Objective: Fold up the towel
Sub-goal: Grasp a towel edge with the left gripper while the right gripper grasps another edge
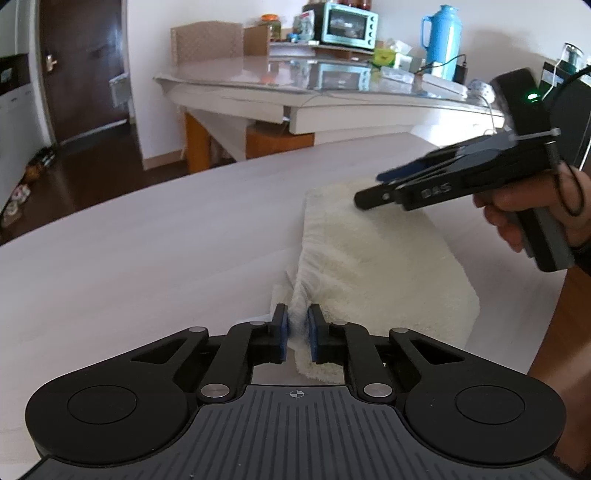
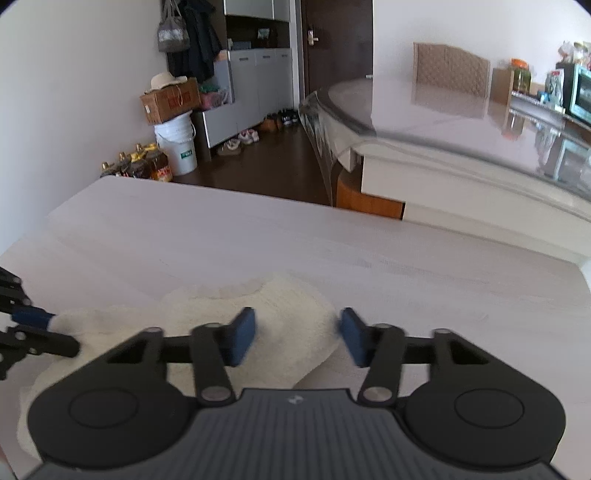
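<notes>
While one cream towel (image 1: 369, 258) lies folded over on the pale counter (image 1: 147, 258), right of centre in the left wrist view, two tools work at it. The left tool (image 1: 295, 321), at the bottom centre of that view, is pinching a bunched edge of the towel between its blue pads. The right tool (image 1: 373, 188) comes in from the right edge, hanging over the towel's far part. One hand (image 1: 517, 214) shows, wrapped around its grip.

Only the left wrist view shows that hand, plus one blue thermos flask (image 1: 441, 40) and one teal toaster oven (image 1: 349, 24) at the top.

Only the right wrist view looks down the right tool (image 2: 297, 332): its two blue pads stand spread, blurred, with a corner of the towel (image 2: 288, 295) lying between them and neither pad pressing on it. The left tool (image 2: 62, 332) appears at the left edge, clamped on the cloth. One white bucket (image 2: 177, 144) stands at the upper left.
</notes>
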